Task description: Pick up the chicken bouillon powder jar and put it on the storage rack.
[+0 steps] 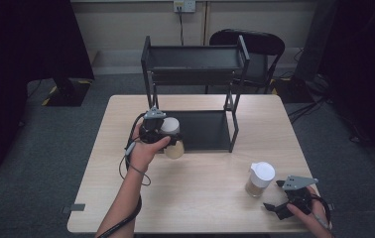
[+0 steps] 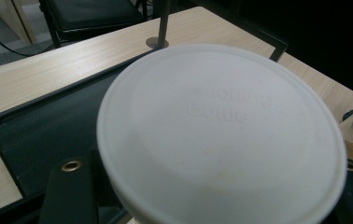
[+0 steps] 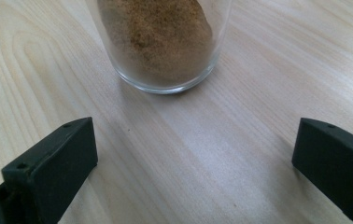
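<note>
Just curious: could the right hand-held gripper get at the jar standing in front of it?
Probably yes: the right hand-held gripper is open, and only bare table lies between it and the jar.

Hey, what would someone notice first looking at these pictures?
Probably the white-lidded jar clamped in the left tongs, held in front of the black two-tier rack at the table's middle. Next, a second jar of brown powder standing near the table's right front edge, with the right tongs open just beside it.
</note>
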Motion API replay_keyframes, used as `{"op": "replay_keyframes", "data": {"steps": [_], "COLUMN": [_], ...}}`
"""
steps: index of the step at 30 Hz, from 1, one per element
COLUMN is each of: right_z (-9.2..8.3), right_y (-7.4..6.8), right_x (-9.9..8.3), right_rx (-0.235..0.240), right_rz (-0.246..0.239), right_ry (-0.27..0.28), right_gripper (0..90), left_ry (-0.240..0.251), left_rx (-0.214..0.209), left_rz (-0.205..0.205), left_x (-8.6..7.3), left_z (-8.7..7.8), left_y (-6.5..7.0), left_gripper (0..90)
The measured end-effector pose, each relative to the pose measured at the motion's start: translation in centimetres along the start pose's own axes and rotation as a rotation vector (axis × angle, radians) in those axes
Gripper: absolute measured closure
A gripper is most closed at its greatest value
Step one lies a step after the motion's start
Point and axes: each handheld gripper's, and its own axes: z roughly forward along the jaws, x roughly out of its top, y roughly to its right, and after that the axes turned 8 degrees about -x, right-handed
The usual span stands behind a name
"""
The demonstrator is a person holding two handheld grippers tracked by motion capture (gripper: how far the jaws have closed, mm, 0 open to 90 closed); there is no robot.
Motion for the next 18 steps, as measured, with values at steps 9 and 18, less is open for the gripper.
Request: {"op": "replay_keyframes", "data": {"steps": [9,18], "right_z": [0.0,0.0], "right_y": [0.0,0.0], "right_x": [0.0,0.0], "right_rx": [0.0,0.0], "right_rz": [0.0,0.0], "right_ry": [0.0,0.0], "right_gripper": [0.0,0.0], "left_ry": [0.002,0.004], "left_rx": [-0.003,-0.002], "left_rz": [0.004,0.009], "left_x": [1.7,3.6], "left_z": [-0.2,-0.5], "left_y": [-0.2,-0.2], "left_gripper": [33.9,33.9]}}
